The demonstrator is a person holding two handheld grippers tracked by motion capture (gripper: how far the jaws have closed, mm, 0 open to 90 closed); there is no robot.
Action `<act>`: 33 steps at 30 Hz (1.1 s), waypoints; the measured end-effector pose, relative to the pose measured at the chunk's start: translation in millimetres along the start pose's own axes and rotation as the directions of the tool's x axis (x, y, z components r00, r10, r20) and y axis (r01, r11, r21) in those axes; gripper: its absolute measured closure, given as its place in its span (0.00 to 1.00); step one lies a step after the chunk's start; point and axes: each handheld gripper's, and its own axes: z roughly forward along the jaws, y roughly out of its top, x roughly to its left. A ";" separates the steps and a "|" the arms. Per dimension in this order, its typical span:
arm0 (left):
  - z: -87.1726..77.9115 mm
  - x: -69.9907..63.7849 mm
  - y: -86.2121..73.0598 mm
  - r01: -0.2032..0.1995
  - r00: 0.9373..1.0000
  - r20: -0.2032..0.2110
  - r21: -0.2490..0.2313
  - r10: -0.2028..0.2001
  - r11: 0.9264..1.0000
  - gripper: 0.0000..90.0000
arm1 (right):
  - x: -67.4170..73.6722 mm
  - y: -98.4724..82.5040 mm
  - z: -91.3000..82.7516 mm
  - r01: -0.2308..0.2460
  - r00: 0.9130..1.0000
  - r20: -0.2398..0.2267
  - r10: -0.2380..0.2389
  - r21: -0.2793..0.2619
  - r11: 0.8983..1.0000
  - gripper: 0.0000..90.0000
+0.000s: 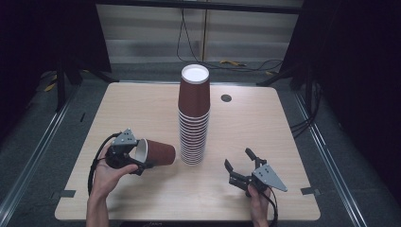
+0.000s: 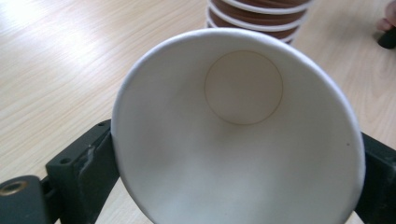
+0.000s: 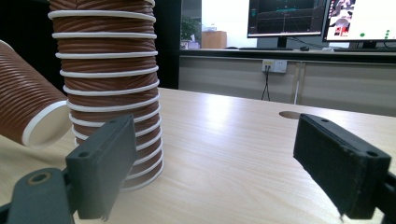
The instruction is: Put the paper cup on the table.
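A tall stack of brown ribbed paper cups stands upside down at the middle of the wooden table. Left of it, my left gripper is shut on a single brown cup, held on its side with its base pointing at the stack. In the left gripper view I look straight into that cup, whose white rim sits pinched between the two jaws of my left gripper; the stack is just behind it. Right of the stack, my right gripper is open with nothing in it. The right gripper view has the right gripper, the stack and the held cup.
A round cable hole lies in the table behind and right of the stack. Black frame legs and cables stand beyond the far edge. Bare tabletop lies in front of the stack, between the two hands.
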 end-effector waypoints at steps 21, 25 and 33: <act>-10.7 27.1 41.3 -0.041 0.992 -0.103 0.231 0.066 0.972 0.06 | -0.8 -0.2 -0.2 0.001 1.000 -0.020 -0.001 -0.005 1.000 0.15; -6.9 33.1 45.4 -0.034 0.992 -0.110 0.270 0.066 0.962 0.06 | -0.6 -0.2 -0.3 0.000 1.000 -0.017 0.000 -0.005 1.000 0.15; 5.3 35.7 58.0 -0.062 0.988 -0.108 0.377 0.111 0.924 0.05 | -0.7 -0.2 -0.2 0.001 1.000 -0.017 -0.001 -0.006 1.000 0.15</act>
